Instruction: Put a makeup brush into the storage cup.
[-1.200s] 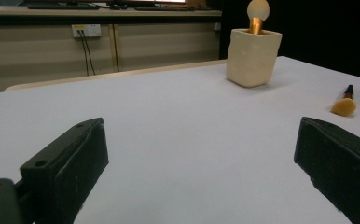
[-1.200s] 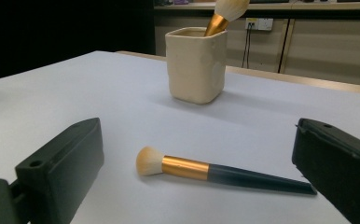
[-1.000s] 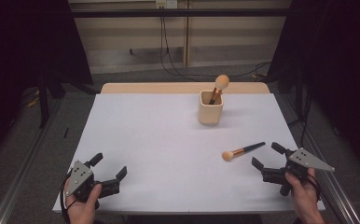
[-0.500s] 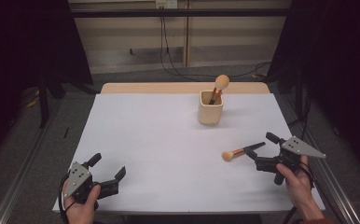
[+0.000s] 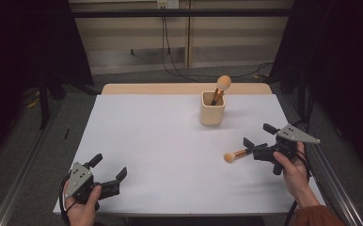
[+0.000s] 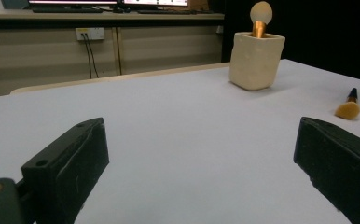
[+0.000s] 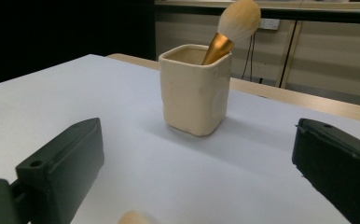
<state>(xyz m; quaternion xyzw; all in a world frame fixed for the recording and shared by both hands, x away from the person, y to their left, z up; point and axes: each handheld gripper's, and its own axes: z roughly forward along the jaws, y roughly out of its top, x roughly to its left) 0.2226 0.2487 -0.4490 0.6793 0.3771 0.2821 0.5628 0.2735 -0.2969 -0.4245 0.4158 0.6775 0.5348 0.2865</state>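
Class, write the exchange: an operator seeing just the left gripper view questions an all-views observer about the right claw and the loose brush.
Operator: Where is the right claw?
Observer: In the high view the right claw sits at the handle end of the loose orange-bristled, black-handled makeup brush.
Operator: Open or shut?
Observer: Open. The right gripper view shows its jaws wide apart, with the brush's bristle head low between them.

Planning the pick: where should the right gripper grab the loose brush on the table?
Grip the loose brush on its thin dark handle, from above. It lies flat with its bristle head pointing left, the open right gripper over its handle end. Leave the soft head alone.
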